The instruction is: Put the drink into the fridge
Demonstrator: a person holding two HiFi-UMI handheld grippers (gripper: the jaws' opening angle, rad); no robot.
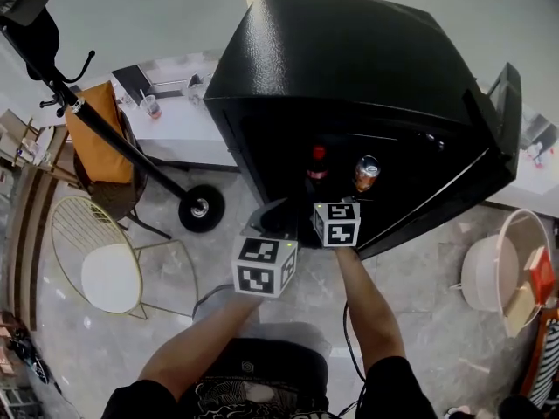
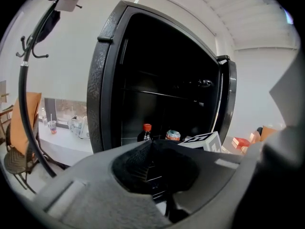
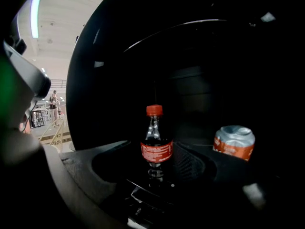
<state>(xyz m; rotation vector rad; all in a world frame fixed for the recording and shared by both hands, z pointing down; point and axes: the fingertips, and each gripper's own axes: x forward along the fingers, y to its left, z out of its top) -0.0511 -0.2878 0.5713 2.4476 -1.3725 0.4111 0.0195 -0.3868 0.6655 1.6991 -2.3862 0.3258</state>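
Inside the fridge [image 1: 349, 51], left of the can [image 3: 233, 143] | bottle [image 3: 155, 147] upright, released, between wide-apart jaws of right gripper [image 3: 157, 173] | left gripper [image 2: 151, 147] clenched, empty | advice: back out straight, don't clip bottle.

**Head view:** taken from above the person, facing steeply down onto the top and open front of the fridge [image 1: 349, 68].
**Left gripper view:** taken low and just outside the fridge, facing its open front at a slant.
**Right gripper view:** taken close at the opening, facing straight into the dark interior.

All three views share the bottle [image 1: 317, 160] and can [image 1: 366, 173] standing inside.
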